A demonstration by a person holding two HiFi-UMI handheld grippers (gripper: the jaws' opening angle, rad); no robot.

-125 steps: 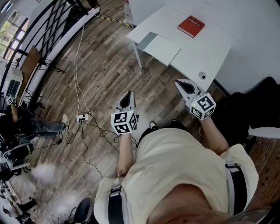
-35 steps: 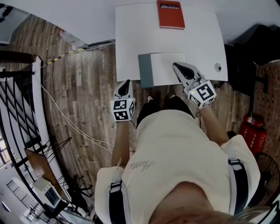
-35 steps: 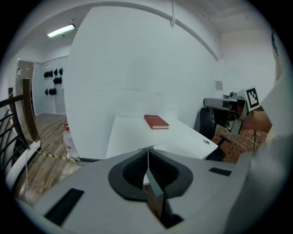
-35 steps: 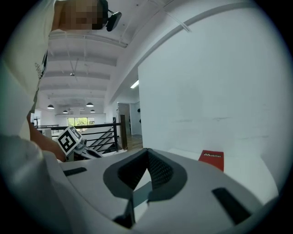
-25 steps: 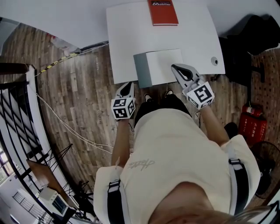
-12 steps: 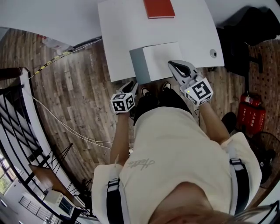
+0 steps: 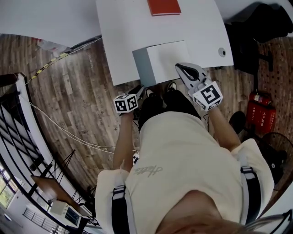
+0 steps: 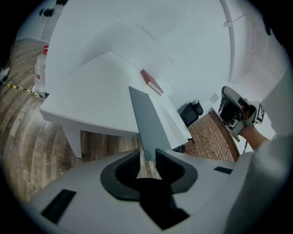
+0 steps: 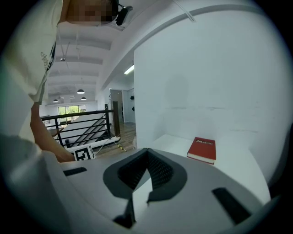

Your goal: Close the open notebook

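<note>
The open notebook lies at the white table's [image 7: 123, 27] near edge, with a grey cover [image 7: 143, 67] on the left and a white page [image 7: 167, 55] on the right. My left gripper [image 7: 138, 90] is just off the table edge, below the cover. In the left gripper view the cover's corner [image 8: 146, 123] reaches into the narrow gap of my left gripper [image 8: 146, 156]; contact cannot be told. My right gripper [image 7: 182, 68] hovers over the page's near right edge. Its tips meet in the right gripper view [image 9: 147, 153], with nothing between them.
A closed red book [image 7: 163, 6] lies at the table's far side, also seen as the red book [image 9: 201, 150]. A round cable hole [image 7: 221, 51] is on the table's right. A red fire extinguisher [image 7: 257, 98] and dark chairs [image 7: 270, 23] stand right; cables [image 7: 68, 132] cross the wood floor.
The person has stepped up to the table, so the notebook is nearer. My left gripper has moved forward to the grey cover's corner. The right gripper stays over the page's edge.
</note>
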